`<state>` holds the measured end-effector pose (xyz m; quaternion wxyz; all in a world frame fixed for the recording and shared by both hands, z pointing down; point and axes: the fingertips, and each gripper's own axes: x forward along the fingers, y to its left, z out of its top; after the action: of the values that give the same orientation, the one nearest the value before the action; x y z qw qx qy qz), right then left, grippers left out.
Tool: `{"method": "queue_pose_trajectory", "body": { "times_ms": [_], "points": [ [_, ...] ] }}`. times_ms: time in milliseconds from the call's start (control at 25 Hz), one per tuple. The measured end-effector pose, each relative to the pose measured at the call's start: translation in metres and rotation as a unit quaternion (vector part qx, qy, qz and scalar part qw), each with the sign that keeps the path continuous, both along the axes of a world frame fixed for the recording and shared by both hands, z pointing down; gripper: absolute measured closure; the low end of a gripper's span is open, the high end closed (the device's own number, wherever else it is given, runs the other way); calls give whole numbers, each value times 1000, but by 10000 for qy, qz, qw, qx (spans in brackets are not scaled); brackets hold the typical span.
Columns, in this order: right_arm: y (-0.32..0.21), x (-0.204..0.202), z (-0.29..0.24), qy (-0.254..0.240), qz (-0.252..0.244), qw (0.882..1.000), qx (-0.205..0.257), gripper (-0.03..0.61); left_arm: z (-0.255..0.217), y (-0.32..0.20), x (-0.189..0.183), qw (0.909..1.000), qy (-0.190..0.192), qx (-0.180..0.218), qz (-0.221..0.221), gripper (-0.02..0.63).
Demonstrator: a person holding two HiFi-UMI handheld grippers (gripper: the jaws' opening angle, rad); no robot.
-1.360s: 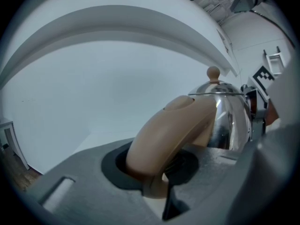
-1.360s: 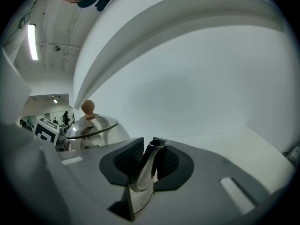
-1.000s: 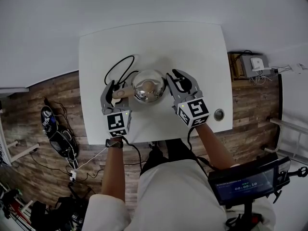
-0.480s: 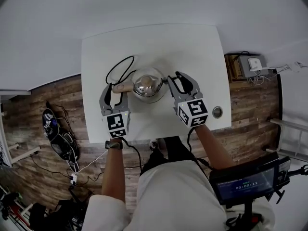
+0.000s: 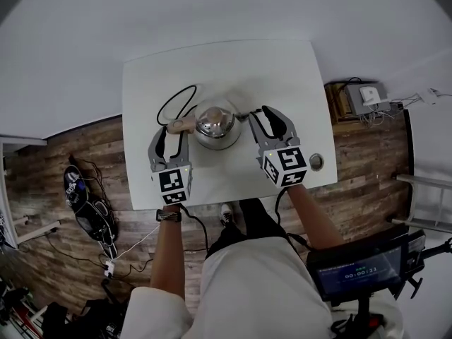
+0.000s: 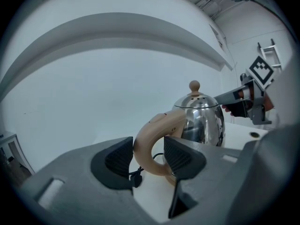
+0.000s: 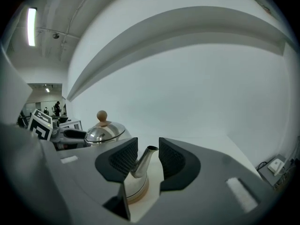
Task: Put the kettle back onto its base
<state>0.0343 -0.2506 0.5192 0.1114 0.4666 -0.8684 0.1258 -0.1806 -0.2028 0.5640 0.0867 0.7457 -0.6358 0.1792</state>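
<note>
Table: white, smooth, matte.
Kettle: mid-table, polished steel dome on round pale base, looks seated; handle–spout axis runs L–R.
Left gripper: at kettle's L, released, jaws apart, curved beige handle loose betw pads.
Right gripper: at kettle's R, jaws opening, thin steel spout betw pads, not pinched.
Next: prob. both back off toward near edge.

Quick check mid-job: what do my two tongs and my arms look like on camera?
The left tongs and right tongs are grey, with dark ribbed pads and a white cube of black square markers. A black cable trails from each. The left wrist wears a dark wristband, and the top is white. The right tongs' jaws are opening, with the kettle spout between them.
</note>
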Motion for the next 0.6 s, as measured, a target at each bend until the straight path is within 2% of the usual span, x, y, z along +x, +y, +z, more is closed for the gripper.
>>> {"method": "queue_pose_trajectory", "body": {
  "times_ms": [360,600],
  "points": [
    [7,2,-20,-50,69,9998,194,434,-19,5,-3,9997,7,244,-59,411],
    [29,1,-59,-247,85,9986,454,443,-60,17,3,9989,140,448,-18,413]
  ]
}}
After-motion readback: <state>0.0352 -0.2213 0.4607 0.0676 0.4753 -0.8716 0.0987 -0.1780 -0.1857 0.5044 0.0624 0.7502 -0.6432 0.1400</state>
